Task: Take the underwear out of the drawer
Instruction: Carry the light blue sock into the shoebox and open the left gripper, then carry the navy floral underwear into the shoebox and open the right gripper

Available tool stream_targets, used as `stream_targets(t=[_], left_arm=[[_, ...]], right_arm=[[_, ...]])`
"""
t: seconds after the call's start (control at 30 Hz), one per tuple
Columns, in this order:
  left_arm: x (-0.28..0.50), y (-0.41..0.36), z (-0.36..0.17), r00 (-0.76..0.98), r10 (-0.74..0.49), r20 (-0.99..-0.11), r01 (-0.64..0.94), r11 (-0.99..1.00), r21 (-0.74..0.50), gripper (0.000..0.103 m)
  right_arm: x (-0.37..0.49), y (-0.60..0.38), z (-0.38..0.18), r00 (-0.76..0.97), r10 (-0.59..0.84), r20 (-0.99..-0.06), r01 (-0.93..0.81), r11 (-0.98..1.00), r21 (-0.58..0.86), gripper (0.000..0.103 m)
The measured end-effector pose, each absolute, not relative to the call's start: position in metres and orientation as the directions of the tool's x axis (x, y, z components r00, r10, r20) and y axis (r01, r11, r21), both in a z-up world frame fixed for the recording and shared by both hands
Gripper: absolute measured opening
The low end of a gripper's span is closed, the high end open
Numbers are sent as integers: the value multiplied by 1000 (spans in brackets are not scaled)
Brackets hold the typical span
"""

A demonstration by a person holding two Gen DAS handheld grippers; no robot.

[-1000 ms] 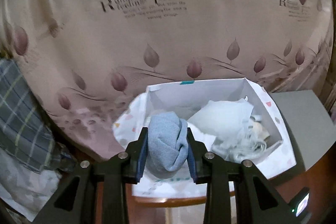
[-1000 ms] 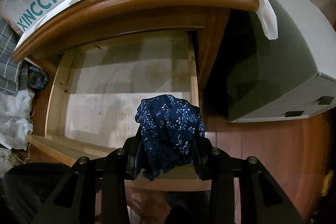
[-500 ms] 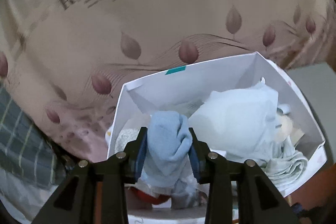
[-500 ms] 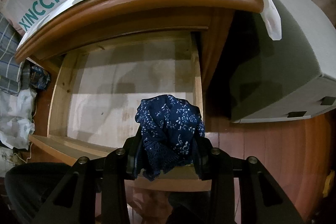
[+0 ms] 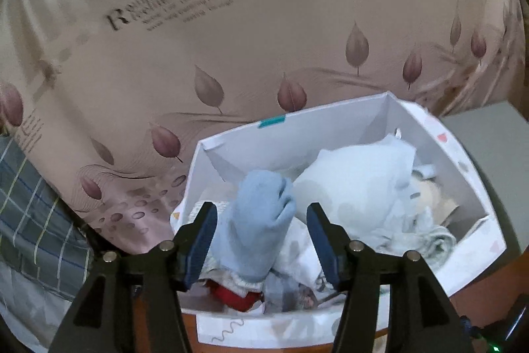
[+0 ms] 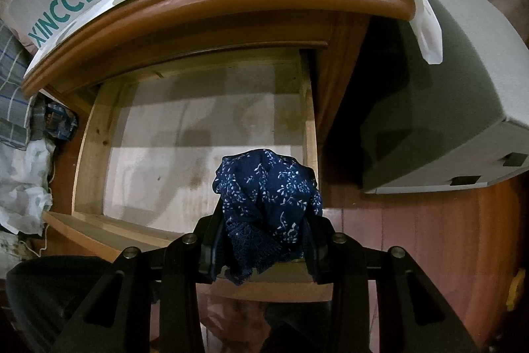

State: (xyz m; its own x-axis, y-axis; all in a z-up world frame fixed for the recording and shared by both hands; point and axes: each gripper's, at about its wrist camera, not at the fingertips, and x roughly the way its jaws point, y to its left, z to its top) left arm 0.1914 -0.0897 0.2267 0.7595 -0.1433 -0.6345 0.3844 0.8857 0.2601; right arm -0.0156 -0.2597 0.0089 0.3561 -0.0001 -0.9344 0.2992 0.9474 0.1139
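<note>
Left gripper (image 5: 261, 240) was opening around the light blue underwear (image 5: 261, 220) over the white box (image 5: 330, 128); right gripper (image 6: 264, 237) clamped the navy underwear (image 6: 267, 204) above the drawer (image 6: 205, 138); fabric might've snagged a pad.

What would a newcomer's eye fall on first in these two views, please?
The navy floral underwear, clamped in the right hand-held gripper above the bare open drawer. Next, the light blue garment between the left hand-held gripper's opening jaws, over the white box of laundry.
</note>
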Motion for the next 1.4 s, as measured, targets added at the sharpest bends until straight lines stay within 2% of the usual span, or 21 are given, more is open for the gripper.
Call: stream_targets(t=[0.13,0.23,0.33,0.43,0.63,0.77,0.83,0.9,1.03,1.13,1.4], left_arm=[[164,-72,242,805,-142,-576,349,899,265,58],[140,-55,244,836,-125,-535,314,908,279,66],[115,-32,235,847,-121,-517,284,927,247,67],[98,-10,213,842,-89,-532,238,947,218,68],[82,15,141,777,-13,-630,185,961,208,68],[79,18,107,728,-6,-686,185,965,187,68],[75,15,99,729,7,-685,182,962,203,68],[74,11,99,735,10,-678,177,963,205,68],[81,10,109,717,-43,-696,164,981,108,68],[85,11,115,715,-32,-698,132,987,90,68],[90,30,109,704,-1,-710,81,994,79,68]], right_arm=[[-14,-260,8,352,-6,-936,299,948,106,36],[-15,-259,8,353,-10,-936,298,949,102,36],[-15,-257,8,357,-8,-934,291,951,103,36],[-17,-256,12,386,13,-922,277,952,129,36],[-20,-262,28,430,44,-902,288,940,184,36],[-21,-267,65,471,20,-882,281,944,172,36],[-18,-270,91,501,0,-866,268,951,155,36],[-13,-273,129,548,-19,-836,250,958,141,36],[7,-271,200,635,-38,-771,205,971,121,36],[28,-264,243,683,-54,-729,176,980,92,36],[107,-239,283,698,-80,-712,144,989,29,36]])
